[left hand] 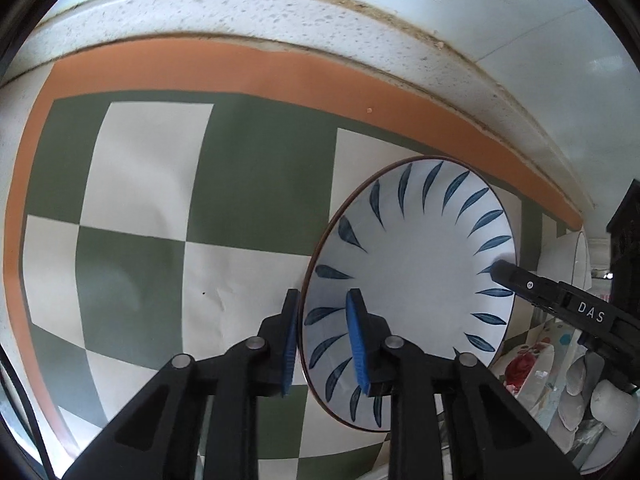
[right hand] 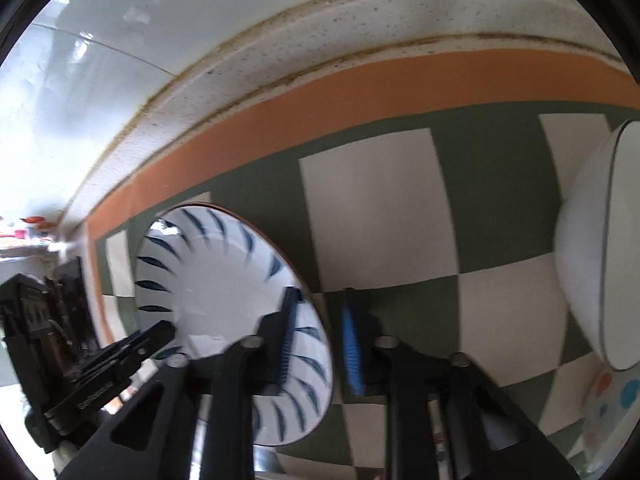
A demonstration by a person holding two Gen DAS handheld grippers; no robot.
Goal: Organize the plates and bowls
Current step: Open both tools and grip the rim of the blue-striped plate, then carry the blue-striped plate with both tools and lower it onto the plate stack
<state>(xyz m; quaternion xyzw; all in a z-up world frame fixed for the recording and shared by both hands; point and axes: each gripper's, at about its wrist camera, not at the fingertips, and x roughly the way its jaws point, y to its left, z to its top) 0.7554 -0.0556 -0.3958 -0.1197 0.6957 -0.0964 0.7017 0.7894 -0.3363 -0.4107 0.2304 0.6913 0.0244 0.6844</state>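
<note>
The left tool (left hand: pixel 322 344) straddles the near rim of a white bowl with blue leaf strokes (left hand: pixel 412 276): one blue pad (left hand: pixel 358 344) lies inside the bowl, the other sits outside the rim, and the gap between them is narrow, so the tool looks closed on the bowl's edge. The bowl is tipped up on its side above a green-and-white checked mat with an orange border (left hand: pixel 160 200).

The right tool (right hand: pixel 318 340) brackets the same bowl (right hand: pixel 224 280) from the opposite side, one pad inside and one outside the rim. Its fingers stand slightly apart, and motion blur leaves it unclear whether the pads actually press the rim.

A plain white bowl (right hand: pixel 592 248) stands on edge to the right, well apart. The mat lies on a speckled white bench (left hand: pixel 240 12) that meets a white wall.
</note>
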